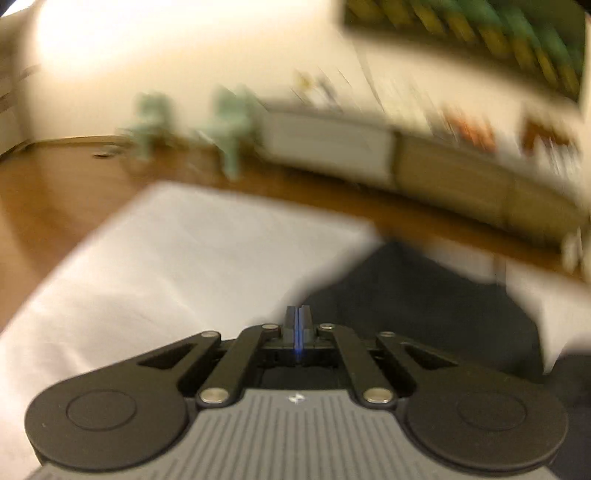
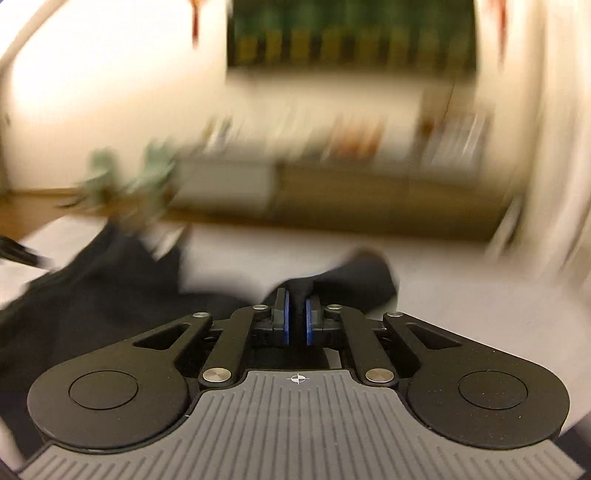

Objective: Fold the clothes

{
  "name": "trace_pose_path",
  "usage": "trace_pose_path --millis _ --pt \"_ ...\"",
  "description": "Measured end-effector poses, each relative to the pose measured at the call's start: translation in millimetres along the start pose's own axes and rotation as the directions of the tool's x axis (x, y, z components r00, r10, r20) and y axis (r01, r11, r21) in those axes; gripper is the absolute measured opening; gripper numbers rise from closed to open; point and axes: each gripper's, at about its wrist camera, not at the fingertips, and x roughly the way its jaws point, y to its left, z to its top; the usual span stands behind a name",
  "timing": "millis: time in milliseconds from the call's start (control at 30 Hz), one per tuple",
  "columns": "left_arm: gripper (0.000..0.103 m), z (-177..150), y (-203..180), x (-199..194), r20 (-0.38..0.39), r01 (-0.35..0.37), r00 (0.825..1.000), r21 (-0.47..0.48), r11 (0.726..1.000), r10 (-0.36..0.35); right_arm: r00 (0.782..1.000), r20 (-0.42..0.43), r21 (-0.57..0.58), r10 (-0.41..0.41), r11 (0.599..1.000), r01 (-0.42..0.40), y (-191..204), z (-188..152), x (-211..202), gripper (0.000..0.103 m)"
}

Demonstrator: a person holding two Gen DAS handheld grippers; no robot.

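Note:
A dark garment [image 1: 424,295] lies over the white sheet [image 1: 166,258], its edge drawn to a point at my left gripper [image 1: 297,311]. The left fingers are pressed tight together, with only a thin blue line between the pads, and they seem to pinch a thin edge of the cloth. In the right wrist view the same dark garment [image 2: 92,288] spreads to the left. A thick bunch of it sits between the blue pads [image 2: 283,314] of my right gripper [image 2: 297,299], which is shut on it. Both views are blurred by motion.
The white sheet [image 2: 461,288] covers a bed-like surface with a wooden floor [image 1: 55,177] beyond its far edge. A low cabinet [image 1: 443,162] runs along the wall, with pale green chairs [image 1: 229,122] to its left. A green and yellow picture [image 2: 351,33] hangs above.

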Motion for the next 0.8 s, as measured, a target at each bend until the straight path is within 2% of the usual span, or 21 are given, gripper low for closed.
trace_pose_path --millis 67,100,133,167,200,233,267,333,367,400,433,467,500,533,567,633,733,800 --pt "0.0 2.9 23.0 -28.1 0.046 -0.053 0.997 -0.04 0.998 0.054 0.979 0.146 -0.143 -0.141 0.976 0.162 1.9 20.0 -33.5 0.005" --pt "0.0 -4.5 31.1 -29.6 0.027 -0.082 0.996 -0.036 0.996 0.083 0.963 0.196 -0.194 -0.183 0.956 0.221 6.2 22.9 -45.2 0.006" --pt "0.0 -13.1 38.0 -28.8 0.002 -0.112 0.994 -0.026 0.993 0.112 0.963 0.198 -0.219 -0.184 0.949 0.226 10.5 20.2 -48.5 0.006" --pt "0.0 -23.8 42.8 -22.8 -0.049 -0.109 0.993 -0.011 0.994 0.109 0.979 0.135 -0.207 -0.153 0.962 0.179 11.0 11.0 -44.1 0.01" --pt "0.0 -35.0 47.0 -15.4 -0.107 -0.098 0.989 0.003 0.995 0.098 0.992 0.052 -0.179 -0.112 0.977 0.119 9.9 0.1 -37.8 0.029" --pt "0.0 -41.6 47.7 -11.6 -0.136 -0.081 0.987 0.011 0.997 0.082 0.997 -0.03 -0.146 -0.067 0.987 0.062 8.8 -10.8 -31.6 0.041" --pt "0.001 -45.5 45.2 -11.5 -0.145 -0.059 0.987 0.035 0.998 0.063 0.994 -0.109 -0.108 -0.018 0.994 0.006 7.7 -21.7 -25.4 0.049" --pt "0.01 -48.0 37.4 -19.3 -0.132 0.004 0.991 0.098 0.995 0.009 0.962 -0.26 -0.019 0.087 0.995 -0.095 5.5 -43.5 -12.9 0.049" --pt "0.014 -48.7 32.6 -22.8 -0.118 0.019 0.993 0.122 0.992 -0.004 0.933 -0.329 0.031 0.142 0.99 -0.14 4.4 -54.5 -6.6 0.053" --pt "0.018 -49.3 27.7 -25.6 -0.105 0.03 0.994 0.146 0.989 -0.014 0.897 -0.394 0.084 0.199 0.98 -0.181 3.3 -65.4 -0.4 0.062" --pt "0.024 -49.9 22.8 -28.5 -0.092 0.04 0.995 0.17 0.985 -0.025 0.897 -0.388 0.115 0.21 0.977 -0.179 -7.0 -67.5 -4.2 0.069" --pt "0.032 -50.1 19.3 -29.3 -0.087 0.051 0.996 0.177 0.983 -0.036 0.919 -0.356 0.132 0.171 0.983 -0.132 -24.1 -65.9 -9.4 0.085" --pt "0.038 -49.0 10.8 -25.9 -0.091 0.061 0.995 0.177 0.982 -0.046 0.938 -0.325 0.147 0.117 0.986 -0.072 -42.4 -64.4 -13.4 0.09" --pt "0.039 -50.1 5.6 -21.4 -0.098 0.07 0.994 0.177 0.982 -0.053 0.947 -0.314 0.158 0.067 0.987 -0.017 -62.2 -64.4 -11.7 0.092" --pt "0.039 -51.9 1.7 -16.9 -0.107 0.078 0.992 0.177 0.981 -0.06 0.943 -0.332 0.168 0.018 0.985 0.04 -81.0 -69.5 -7.5 0.092" --pt "0.039 -53.1 -12.2 -7.4 -0.132 0.102 0.988 0.182 0.978 -0.078 0.919 -0.386 0.186 -0.077 0.97 0.159 -117.3 -83.2 1.1 0.092" --pt "0.041 -53.6 -33.5 -5.8 -0.144 0.134 0.984 0.207 0.969 -0.106 0.892 -0.45 0.242 -0.053 0.954 0.179 -152.8 -99.8 24.6 0.092" --pt "0.046 -55.0 -47.4 -6.2 -0.147 0.154 0.982 0.23 0.961 -0.122 0.878 -0.479 0.303 0.021 0.942 0.143 -165.1 -108.7 43.2 0.093"
